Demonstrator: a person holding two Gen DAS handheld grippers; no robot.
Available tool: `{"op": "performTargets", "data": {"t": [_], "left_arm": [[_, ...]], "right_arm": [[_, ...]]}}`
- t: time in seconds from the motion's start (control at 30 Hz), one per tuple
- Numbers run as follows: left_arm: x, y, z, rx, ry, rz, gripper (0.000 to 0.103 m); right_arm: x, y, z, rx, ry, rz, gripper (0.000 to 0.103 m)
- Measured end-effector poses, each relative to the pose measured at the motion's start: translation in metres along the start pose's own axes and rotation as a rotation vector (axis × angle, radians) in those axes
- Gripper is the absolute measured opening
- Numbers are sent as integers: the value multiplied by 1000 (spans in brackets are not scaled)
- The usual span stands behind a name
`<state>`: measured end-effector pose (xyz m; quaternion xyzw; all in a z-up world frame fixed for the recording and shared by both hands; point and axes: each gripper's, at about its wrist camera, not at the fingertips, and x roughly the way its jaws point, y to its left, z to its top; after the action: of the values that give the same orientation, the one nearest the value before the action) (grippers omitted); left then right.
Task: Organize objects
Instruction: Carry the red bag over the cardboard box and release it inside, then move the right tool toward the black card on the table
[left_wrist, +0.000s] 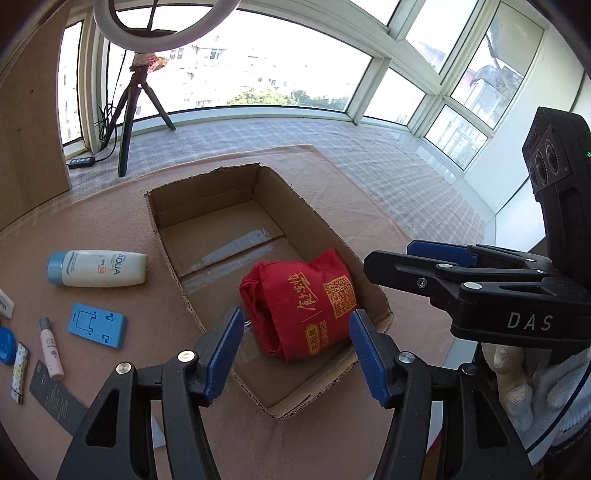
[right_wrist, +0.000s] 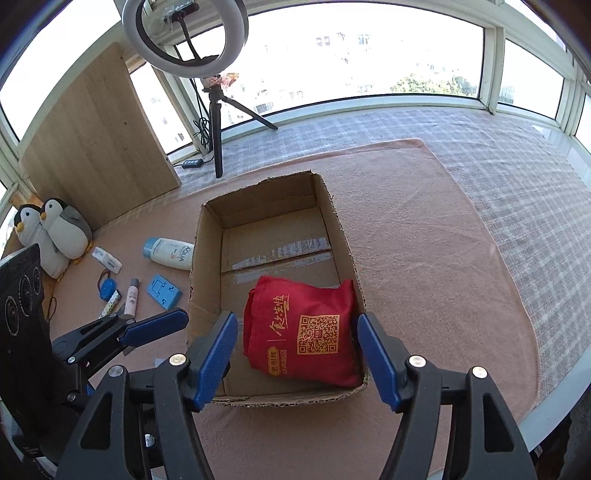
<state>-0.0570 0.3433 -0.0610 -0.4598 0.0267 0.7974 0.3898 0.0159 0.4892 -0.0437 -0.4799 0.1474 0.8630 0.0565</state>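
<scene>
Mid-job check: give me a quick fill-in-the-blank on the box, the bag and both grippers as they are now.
1. The red bag lies inside the ____ box.
2. The sunscreen bottle lies on its ____ outside the box.
3. The jaws of the left gripper and right gripper are ____.

Missing words: cardboard; side; open

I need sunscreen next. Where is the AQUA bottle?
The AQUA bottle lies on its side on the pink mat, just left of the cardboard box, with the blue phone stand nearer the camera.
</scene>
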Motion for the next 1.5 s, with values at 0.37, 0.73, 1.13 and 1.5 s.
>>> {"op": "performTargets", "data": {"t": [0.37,0.73,1.13,1.5], "left_arm": [[-88,92,-53,-147,-61,129,63],[-179,196,-140,-318,-78,289,64],[-212,239,-188,-383,-49,369,64],[-215,243,-185,-353,-42,413,64]], "right_arm": [[-4,58,-5,-73,-23,55,64],[32,167,-25,-211,32,176,64],[122,257,-42,-315,208,157,64],[169,283,-47,-360,252,61,64]]}}
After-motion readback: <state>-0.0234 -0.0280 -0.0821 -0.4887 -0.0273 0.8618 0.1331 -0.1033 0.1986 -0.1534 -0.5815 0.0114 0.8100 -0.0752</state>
